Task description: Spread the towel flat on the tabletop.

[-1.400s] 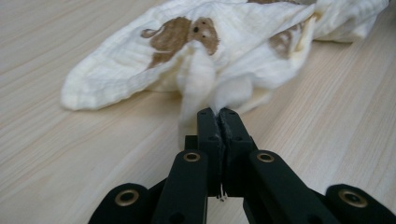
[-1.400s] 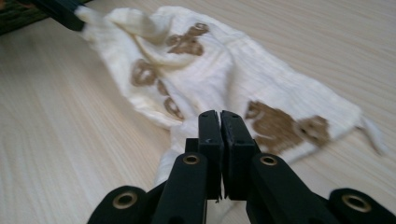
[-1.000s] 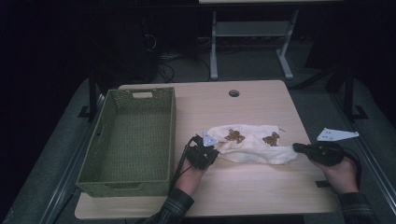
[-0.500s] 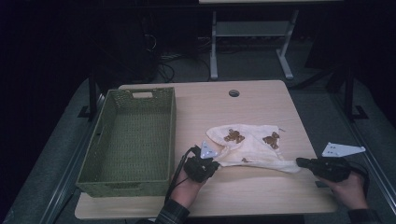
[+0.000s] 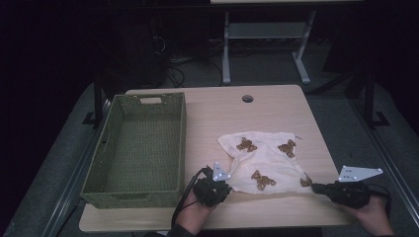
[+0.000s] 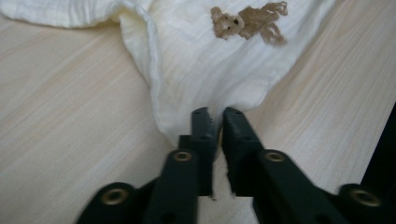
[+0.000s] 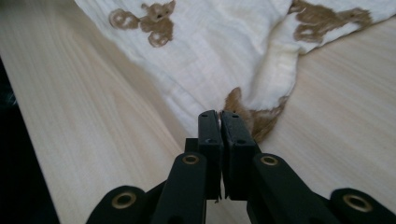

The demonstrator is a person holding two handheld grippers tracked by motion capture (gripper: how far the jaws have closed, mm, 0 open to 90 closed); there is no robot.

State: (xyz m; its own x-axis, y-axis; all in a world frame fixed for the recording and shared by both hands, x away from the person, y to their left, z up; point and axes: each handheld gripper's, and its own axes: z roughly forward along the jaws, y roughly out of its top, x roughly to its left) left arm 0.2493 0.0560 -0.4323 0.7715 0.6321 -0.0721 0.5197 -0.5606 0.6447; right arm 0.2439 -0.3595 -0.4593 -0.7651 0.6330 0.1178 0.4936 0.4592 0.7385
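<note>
A cream cloth [image 5: 262, 158] printed with brown teddy bears lies spread on the wooden table [image 5: 222, 113], right of centre. My left gripper [image 5: 228, 185] is at the cloth's near left corner. In the left gripper view its jaws [image 6: 215, 114] have just been opening: a narrow gap shows, with the corner of the cloth [image 6: 201, 70] still lying between them. At the near right corner my right gripper [image 5: 316, 187] is shut on the cloth. The right gripper view shows those jaws [image 7: 219, 115] pinched on a brown-printed corner of the cloth [image 7: 219, 51].
A green woven basket [image 5: 143, 100] stands on the table's left half, with nothing in it. There is a round cable hole [image 5: 247, 98] near the far edge. Both hands sit close to the near edge. Beyond the table are a dark floor and a metal stand [image 5: 267, 49].
Both hands have moved toward the near edge and drawn the cloth's near side with them, so it lies flatter. The left jaws have parted slightly.
</note>
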